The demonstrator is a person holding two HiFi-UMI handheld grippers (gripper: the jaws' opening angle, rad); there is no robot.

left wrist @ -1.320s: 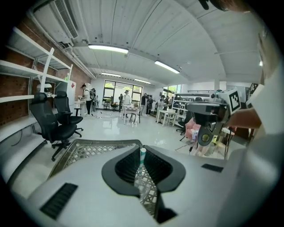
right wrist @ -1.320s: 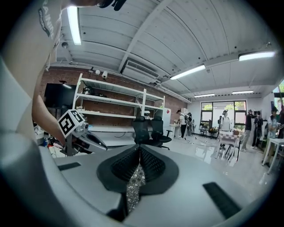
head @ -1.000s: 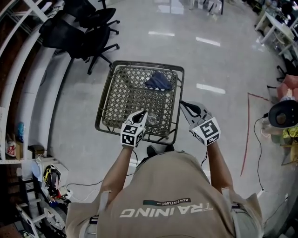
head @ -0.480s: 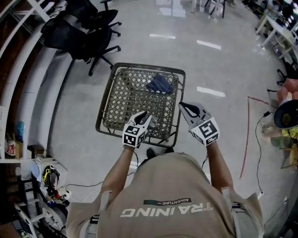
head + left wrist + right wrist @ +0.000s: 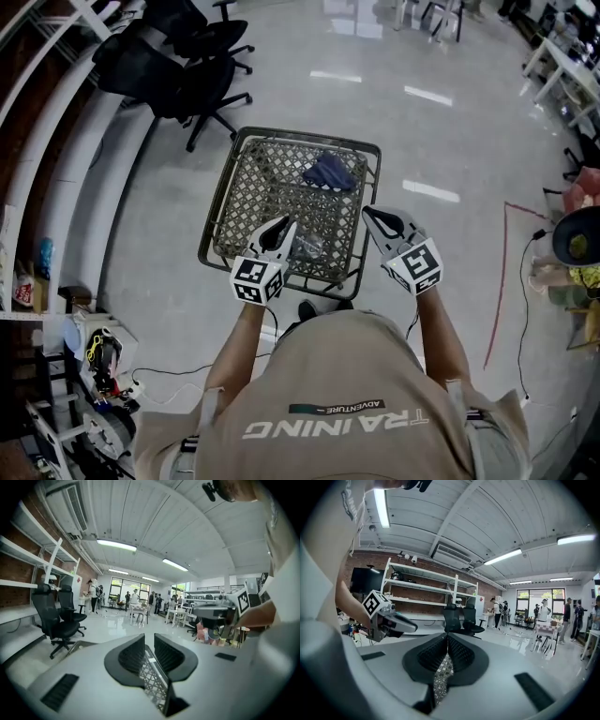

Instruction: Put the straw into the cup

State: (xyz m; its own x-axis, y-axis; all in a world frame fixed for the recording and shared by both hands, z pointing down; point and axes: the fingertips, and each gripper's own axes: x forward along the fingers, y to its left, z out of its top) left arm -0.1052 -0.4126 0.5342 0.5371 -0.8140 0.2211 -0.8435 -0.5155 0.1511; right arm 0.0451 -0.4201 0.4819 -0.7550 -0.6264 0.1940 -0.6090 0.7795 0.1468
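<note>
A small clear cup [image 5: 307,246] stands on the near side of the black wire-mesh table [image 5: 229,184]. I see no straw in any view. My left gripper [image 5: 278,228] hovers just left of the cup, its jaws a little apart with nothing between them; the left gripper view [image 5: 149,640] shows the narrow gap and mesh below. To the right of the cup, over the table's near right corner, my right gripper [image 5: 371,214] is held with its jaws meeting at the tips [image 5: 447,638], and it is empty. Each gripper shows in the other's view: the right gripper [image 5: 216,616] and the left gripper [image 5: 388,619].
A crumpled blue cloth [image 5: 330,172] lies at the table's far side. Black office chairs [image 5: 178,58] stand on the glossy floor beyond the far left corner. White shelving [image 5: 47,141] runs along the left. Cables and gear [image 5: 98,361] sit on the floor at lower left.
My left gripper has drawn slightly left and toward me, away from the cup. The right gripper has hardly moved. The head view has shifted a little.
</note>
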